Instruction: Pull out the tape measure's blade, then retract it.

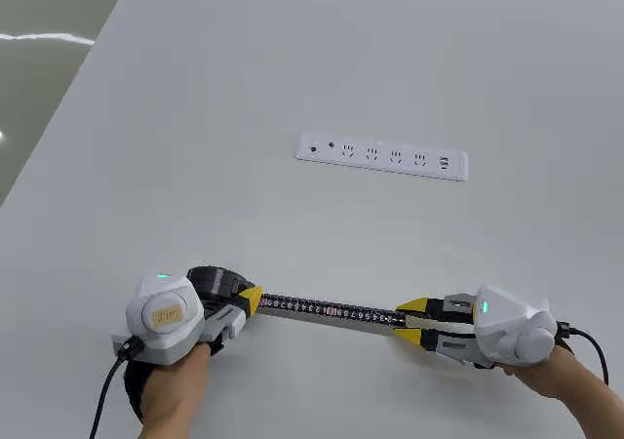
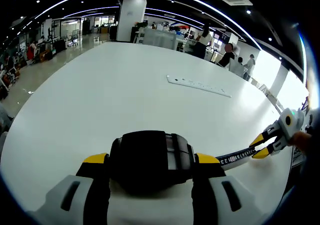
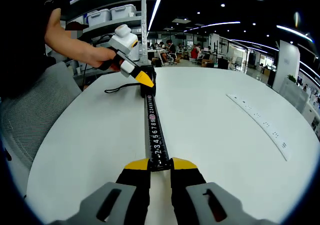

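- Tape measure (image 1: 216, 285) lies low on the white table (image 1: 292, 68), near the person's edge. Its black case sits at the left and its blade (image 1: 327, 310) is drawn out to the right, just above the tabletop.
- The left gripper (image 1: 244, 302) has its jaws closed around the case, one yellow tip on each flank. In the left gripper view the case sits squarely between them.
- The right gripper (image 1: 409, 322) has its jaws nearly together, pinching the free end of the blade. The right gripper view shows the printed numbers running away from the tips toward the case.
- We judge the case to be rigid and compact, so the flat flanks are the right place to grip it.
- We judge the blade to be thin, springy and slick. It is best held at its tip, and likely to kink if bent sideways.
- We expect a spring pull toward the case, so the retraction calls for a guided return in line with the case, not a free snap.
- A power strip (image 1: 382, 155) lies well apart, farther up the table.
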`<state>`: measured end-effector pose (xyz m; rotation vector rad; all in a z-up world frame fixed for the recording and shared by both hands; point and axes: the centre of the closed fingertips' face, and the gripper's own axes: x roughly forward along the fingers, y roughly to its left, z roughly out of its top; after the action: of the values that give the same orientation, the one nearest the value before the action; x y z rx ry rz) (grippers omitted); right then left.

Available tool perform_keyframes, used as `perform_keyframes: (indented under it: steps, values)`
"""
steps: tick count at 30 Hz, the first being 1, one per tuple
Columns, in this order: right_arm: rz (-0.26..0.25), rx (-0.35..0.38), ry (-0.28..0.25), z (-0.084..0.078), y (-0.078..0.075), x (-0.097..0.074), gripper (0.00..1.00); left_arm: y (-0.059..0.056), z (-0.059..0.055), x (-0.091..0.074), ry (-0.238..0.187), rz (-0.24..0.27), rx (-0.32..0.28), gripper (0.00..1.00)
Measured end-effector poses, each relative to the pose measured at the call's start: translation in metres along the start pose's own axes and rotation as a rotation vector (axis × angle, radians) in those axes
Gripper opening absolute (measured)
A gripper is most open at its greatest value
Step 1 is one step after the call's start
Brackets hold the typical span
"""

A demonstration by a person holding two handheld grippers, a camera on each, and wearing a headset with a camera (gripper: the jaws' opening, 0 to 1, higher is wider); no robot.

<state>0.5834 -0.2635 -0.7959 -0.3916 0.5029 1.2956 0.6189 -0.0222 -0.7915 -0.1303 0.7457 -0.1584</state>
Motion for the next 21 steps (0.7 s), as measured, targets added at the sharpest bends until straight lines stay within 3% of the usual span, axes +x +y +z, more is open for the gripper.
perform_keyframes:
  steps: [21]
  values:
    - [0.01, -0.024, -0.005, 0.0066, -0.0009, 0.0053, 0.14, 0.0013, 0.0006, -0.0004, 0.007, -0.013, -0.01, 0.63]
